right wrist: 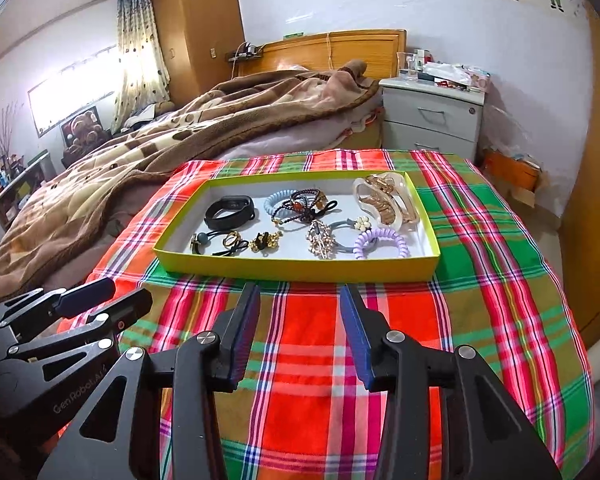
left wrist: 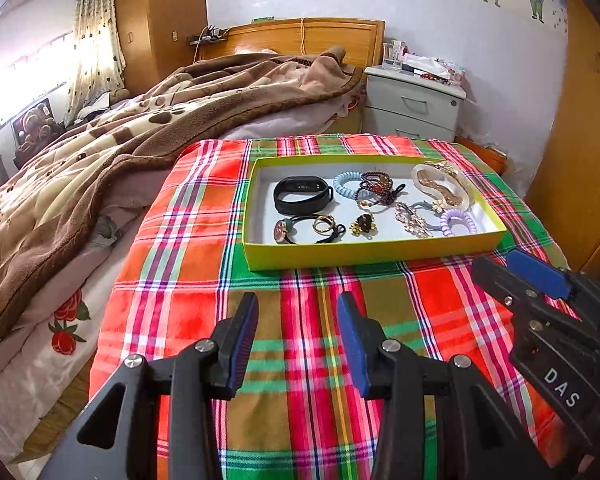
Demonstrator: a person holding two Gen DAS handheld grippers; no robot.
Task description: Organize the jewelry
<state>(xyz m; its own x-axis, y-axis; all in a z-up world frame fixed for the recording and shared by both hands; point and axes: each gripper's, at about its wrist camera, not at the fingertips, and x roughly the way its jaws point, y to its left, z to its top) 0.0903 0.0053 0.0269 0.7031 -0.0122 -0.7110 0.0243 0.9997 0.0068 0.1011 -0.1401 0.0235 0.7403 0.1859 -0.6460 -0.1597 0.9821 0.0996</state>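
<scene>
A shallow yellow-green tray point(left wrist: 364, 255) point(right wrist: 300, 269) sits on the plaid cloth. In it lie a black fitness band point(left wrist: 302, 195) point(right wrist: 230, 211), a blue coil tie point(left wrist: 346, 185), a dark bead bracelet point(left wrist: 376, 184) point(right wrist: 304, 204), a gold ring point(left wrist: 324, 223), a gold brooch point(left wrist: 363, 226) point(right wrist: 265, 240), a rhinestone clip point(right wrist: 320, 242), a purple coil tie point(left wrist: 458, 222) point(right wrist: 382, 244) and a beige claw clip point(left wrist: 440, 184) point(right wrist: 386, 202). My left gripper point(left wrist: 298, 306) is open and empty, short of the tray. My right gripper point(right wrist: 300, 300) is open and empty, just before the tray's near wall.
The plaid cloth point(left wrist: 312, 360) covers a raised surface beside a bed with a brown blanket point(left wrist: 140, 120). A grey nightstand point(left wrist: 414, 102) stands behind. A wooden wardrobe point(left wrist: 580, 160) is at the right. The right gripper shows in the left wrist view point(left wrist: 540, 292).
</scene>
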